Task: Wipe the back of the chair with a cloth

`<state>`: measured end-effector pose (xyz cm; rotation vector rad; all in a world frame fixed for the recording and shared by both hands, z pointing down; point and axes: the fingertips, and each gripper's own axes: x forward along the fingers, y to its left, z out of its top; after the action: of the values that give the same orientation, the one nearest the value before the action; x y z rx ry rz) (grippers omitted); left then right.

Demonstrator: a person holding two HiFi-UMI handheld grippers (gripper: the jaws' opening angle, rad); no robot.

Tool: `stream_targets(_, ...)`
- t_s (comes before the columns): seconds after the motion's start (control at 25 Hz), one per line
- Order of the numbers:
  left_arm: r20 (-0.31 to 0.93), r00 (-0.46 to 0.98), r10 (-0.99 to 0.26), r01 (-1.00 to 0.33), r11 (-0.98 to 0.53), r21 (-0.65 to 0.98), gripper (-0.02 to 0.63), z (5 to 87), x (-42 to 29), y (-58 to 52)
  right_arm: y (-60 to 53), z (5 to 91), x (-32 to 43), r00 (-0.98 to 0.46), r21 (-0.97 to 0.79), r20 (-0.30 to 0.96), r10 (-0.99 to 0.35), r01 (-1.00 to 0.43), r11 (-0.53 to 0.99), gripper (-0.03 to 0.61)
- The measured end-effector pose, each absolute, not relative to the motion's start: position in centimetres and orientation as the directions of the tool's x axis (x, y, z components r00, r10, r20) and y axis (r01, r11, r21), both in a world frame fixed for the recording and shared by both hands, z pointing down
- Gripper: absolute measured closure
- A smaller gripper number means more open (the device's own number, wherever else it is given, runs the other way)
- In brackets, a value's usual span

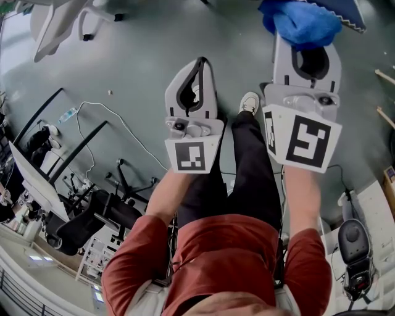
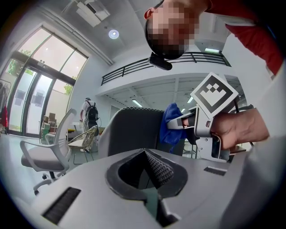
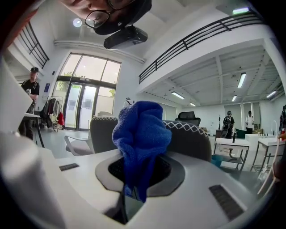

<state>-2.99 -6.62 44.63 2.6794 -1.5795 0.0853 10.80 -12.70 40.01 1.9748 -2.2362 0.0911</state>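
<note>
1. Your right gripper (image 1: pixel 310 52) has its fingers (image 1: pixel 282 62) closed on the blue cloth (image 3: pixel 140 134). In the right gripper view the cloth bunches up above the fingers and a short tail hangs down between them.
2. Your left gripper (image 1: pixel 199 68) holds nothing. In the left gripper view its fingers (image 2: pixel 160 169) are pressed together, tip against tip, and the mesh pad of one of them shows.
3. The back of the chair (image 3: pixel 190 138) stands straight ahead of the right fingers. It is dark grey with white zigzag stitching along its top edge, and the bunched cloth covers its middle.
4. In the left gripper view the same chair back (image 2: pixel 132 129) stands upright beyond the closed fingers. The right gripper comes in from the right of them and carries the cloth (image 2: pixel 172 125) at the chair back's right edge. You cannot tell from any view whether the cloth touches the chair.
5. In the head view the cloth (image 1: pixel 305 21) sits just past the right fingertips, beside the zigzag edge of the chair (image 1: pixel 352 13). The left fingers point forward over the bare grey floor (image 1: pixel 136 68), well to the left of the cloth.
6. Between the two grippers, below the fingers, your dark trouser leg and white shoe (image 1: pixel 249 102) show on the floor.
7. Off to the left of the left fingers stands a white office chair (image 2: pixel 44 154), well apart from the dark one.
</note>
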Motion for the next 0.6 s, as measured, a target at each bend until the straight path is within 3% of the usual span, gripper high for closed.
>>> stream_targets(0.32, 0.099, 0.473, -0.876, -0.879, -0.476, -0.008, 0.601, 46.8, -4.0, -7.1, -13.7, 44.8, 10.5, -0.101, 0.120, 0.240, -0.965, -0.984, 0.133, 0.506)
stream_targets(0.6, 0.117, 0.461, -0.880, -0.885, -0.465, -0.015, 0.601, 48.0, -4.4, -7.7, -15.7, 52.6, 11.3, -0.072, 0.053, 0.361, -0.930, -0.994, 0.097, 0.506)
